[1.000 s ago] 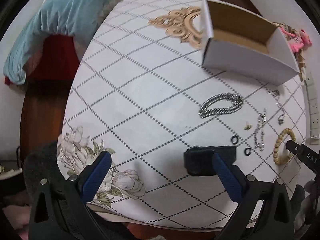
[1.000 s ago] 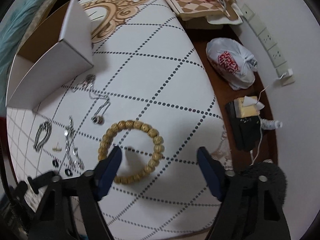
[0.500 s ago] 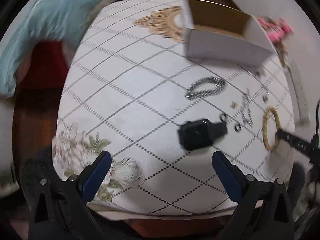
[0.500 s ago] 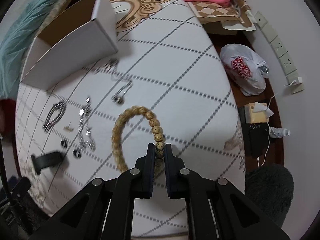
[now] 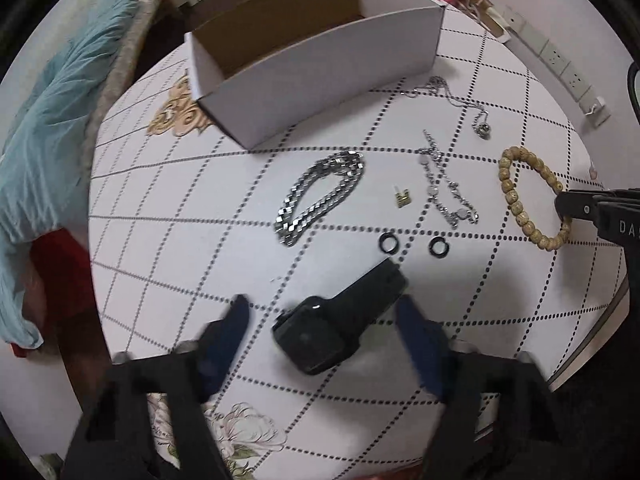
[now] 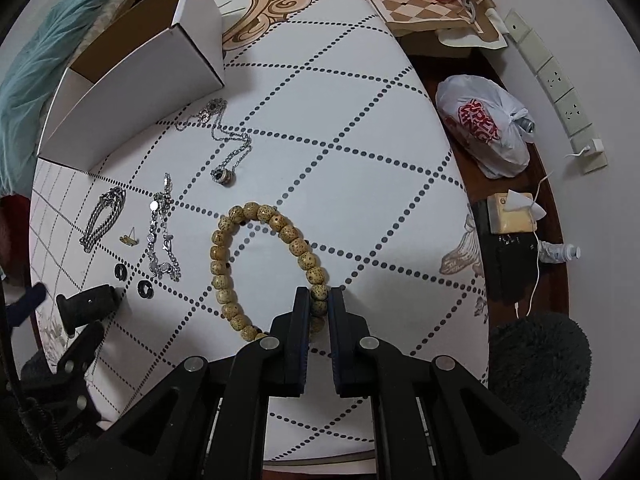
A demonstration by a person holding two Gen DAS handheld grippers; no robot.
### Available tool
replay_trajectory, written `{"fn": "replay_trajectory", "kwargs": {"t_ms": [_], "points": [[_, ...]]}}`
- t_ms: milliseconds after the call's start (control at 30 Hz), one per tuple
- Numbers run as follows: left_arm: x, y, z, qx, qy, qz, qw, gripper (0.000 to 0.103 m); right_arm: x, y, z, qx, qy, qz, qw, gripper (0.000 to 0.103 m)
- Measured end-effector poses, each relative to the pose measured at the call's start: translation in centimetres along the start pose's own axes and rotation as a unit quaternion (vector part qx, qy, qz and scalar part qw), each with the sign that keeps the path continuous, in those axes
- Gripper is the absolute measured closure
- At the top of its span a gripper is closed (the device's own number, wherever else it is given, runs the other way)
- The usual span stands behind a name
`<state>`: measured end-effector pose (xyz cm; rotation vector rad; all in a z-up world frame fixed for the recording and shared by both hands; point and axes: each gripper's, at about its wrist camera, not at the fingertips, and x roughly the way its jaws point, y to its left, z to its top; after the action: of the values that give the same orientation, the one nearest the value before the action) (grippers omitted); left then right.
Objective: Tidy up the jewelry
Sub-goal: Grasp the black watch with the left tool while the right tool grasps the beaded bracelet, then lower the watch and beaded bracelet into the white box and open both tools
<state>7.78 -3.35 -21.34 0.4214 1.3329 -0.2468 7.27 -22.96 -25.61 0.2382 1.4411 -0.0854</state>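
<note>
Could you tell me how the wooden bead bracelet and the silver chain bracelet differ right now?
The wooden bead bracelet is tan, of round speckled beads; the silver chain bracelet is shiny metal links. The bead bracelet lies as an open loop, the chain bracelet as a narrow, flattened one. The right gripper is shut on the bead bracelet; nothing touches the chain bracelet. Both rest on the tablecloth outside the white box.

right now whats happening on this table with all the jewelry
A person is sorting jewelry with a handheld gripper in each hand. The right gripper is shut on the wooden bead bracelet, which mostly lies on the tablecloth. The left gripper has just been closing around the black smartwatch, but its pads do not yet press on it. The silver chains, two black rings and a small gold piece lie loose, and the white cardboard box looks empty.
</note>
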Motion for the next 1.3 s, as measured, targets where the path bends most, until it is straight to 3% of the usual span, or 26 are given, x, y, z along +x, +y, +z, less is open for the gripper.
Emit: {"fn": "replay_trajectory", "kwargs": {"t_ms": [33, 100, 400, 700, 1100, 1300], "points": [[0.1, 0.0, 0.1, -0.002, 0.002, -0.001, 1.0, 0.06, 0.0, 0.0, 0.0, 0.0, 0.0, 0.0, 1.0, 0.094], [0.0, 0.2, 0.1, -0.009, -0.001, -0.009, 0.9999, 0.073, 0.1, 0.0, 0.2, -0.002, 0.0, -0.001, 1.0, 0.094], [-1.4, 1.5, -0.7, -0.061, -0.021, -0.013, 0.9978, 0.073, -2.2, 0.6, 0.6, -0.005, -0.023, 0.03, 0.999, 0.094], [-5.5, 3.7, 0.5, -0.127, -0.054, -0.05, 0.9891, 0.073, -7.7, 3.0, 2.0, -0.037, -0.073, 0.075, 0.994, 0.094], [-10.5, 8.9, 9.0, -0.177, -0.113, -0.108, 0.9716, 0.073, -16.4, 6.8, 9.5, -0.072, -0.151, 0.136, 0.977, 0.094], [-8.3, 11.9, 13.5, -0.2, -0.094, -0.136, 0.9658, 0.073, -15.3, 9.6, 15.6, -0.09, -0.139, 0.14, 0.976, 0.094]]}}
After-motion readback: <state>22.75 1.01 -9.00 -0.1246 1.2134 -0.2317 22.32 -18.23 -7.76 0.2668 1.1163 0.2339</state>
